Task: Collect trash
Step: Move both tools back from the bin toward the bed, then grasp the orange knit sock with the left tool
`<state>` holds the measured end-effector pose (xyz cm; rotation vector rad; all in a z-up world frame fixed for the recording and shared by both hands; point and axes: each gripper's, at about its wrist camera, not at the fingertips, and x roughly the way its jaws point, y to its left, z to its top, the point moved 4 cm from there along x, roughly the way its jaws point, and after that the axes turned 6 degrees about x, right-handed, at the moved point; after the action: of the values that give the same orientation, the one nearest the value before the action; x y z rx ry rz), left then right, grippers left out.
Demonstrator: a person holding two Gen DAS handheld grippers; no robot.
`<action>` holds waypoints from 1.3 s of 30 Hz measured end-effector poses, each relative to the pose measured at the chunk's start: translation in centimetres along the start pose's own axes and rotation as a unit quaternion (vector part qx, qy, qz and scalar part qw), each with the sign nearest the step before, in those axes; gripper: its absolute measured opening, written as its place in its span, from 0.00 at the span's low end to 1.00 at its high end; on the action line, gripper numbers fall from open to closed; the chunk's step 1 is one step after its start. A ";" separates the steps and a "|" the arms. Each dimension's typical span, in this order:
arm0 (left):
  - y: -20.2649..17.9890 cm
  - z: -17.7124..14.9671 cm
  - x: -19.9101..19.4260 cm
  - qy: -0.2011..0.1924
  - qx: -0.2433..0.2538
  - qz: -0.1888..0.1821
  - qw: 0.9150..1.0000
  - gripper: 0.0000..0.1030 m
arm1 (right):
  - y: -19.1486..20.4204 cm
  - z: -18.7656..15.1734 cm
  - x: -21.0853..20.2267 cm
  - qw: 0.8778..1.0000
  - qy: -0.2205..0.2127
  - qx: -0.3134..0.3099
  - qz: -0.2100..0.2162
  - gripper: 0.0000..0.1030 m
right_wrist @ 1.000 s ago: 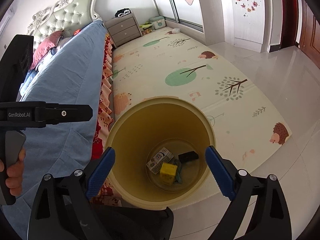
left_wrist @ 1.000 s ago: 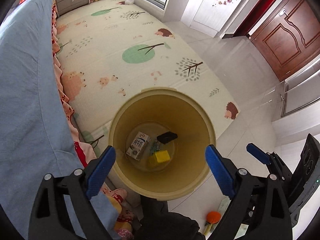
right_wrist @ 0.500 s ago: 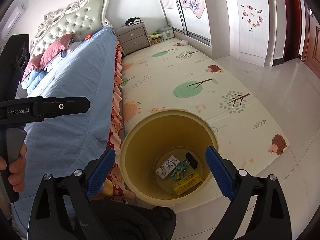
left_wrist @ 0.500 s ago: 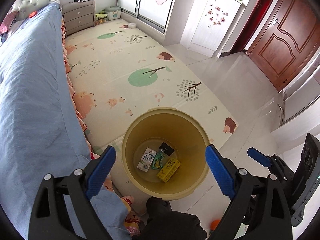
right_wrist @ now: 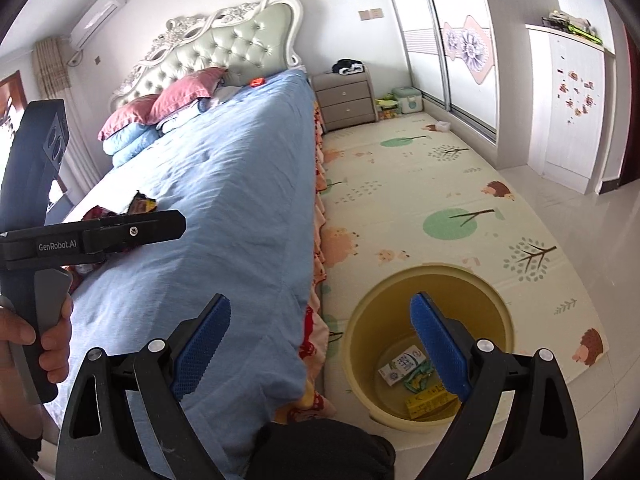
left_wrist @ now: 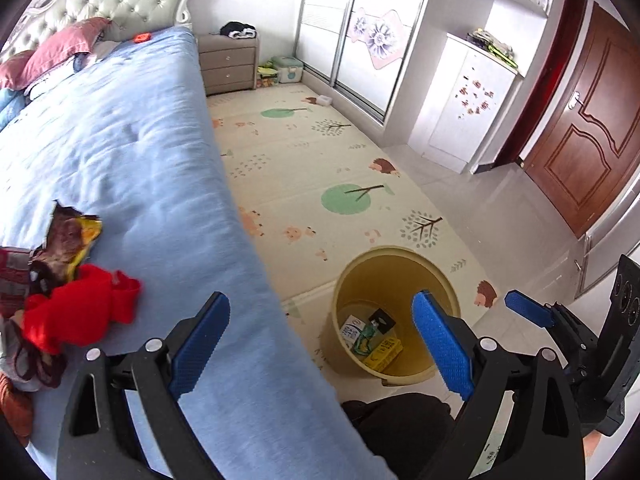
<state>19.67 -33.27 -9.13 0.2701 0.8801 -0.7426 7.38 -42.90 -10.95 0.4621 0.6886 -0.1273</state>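
Note:
A yellow bin (left_wrist: 394, 276) (right_wrist: 432, 284) stands on the floor beside the bed and holds a white milk carton (left_wrist: 352, 330) (right_wrist: 402, 364), a yellow box (left_wrist: 382, 354) (right_wrist: 428, 398), a green wrapper and a black item. On the blue bedspread (left_wrist: 132, 168) (right_wrist: 224, 200) lie a crumpled snack wrapper (left_wrist: 68, 240) (right_wrist: 140, 202) and a red cloth (left_wrist: 78, 314). My left gripper (left_wrist: 320, 340) hangs open and empty over the bed's edge. My right gripper (right_wrist: 320, 340) is open and empty too, between bed and bin.
A patterned play mat (left_wrist: 320, 168) covers the floor beyond the bin. A bedside drawer unit (right_wrist: 346, 98), wardrobe doors (left_wrist: 360, 28) and a brown door (left_wrist: 584, 128) line the room. A hand (right_wrist: 36, 336) holds the left gripper's handle at the left of the right wrist view.
Both grippers have risen and tilted away from the bin toward the bed; the bin shrank in view and the bedspread with wrapper and red cloth came into sight. Jaws stayed open.

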 end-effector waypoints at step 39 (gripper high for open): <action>22.3 -12.7 -9.2 -0.023 -0.087 0.129 0.988 0.45 | 23.6 -0.7 5.1 0.979 0.002 -0.178 0.097 0.92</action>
<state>23.62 -6.43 -11.67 0.2052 0.8417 -0.4272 17.05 -21.37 -5.98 0.1834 0.6498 0.1802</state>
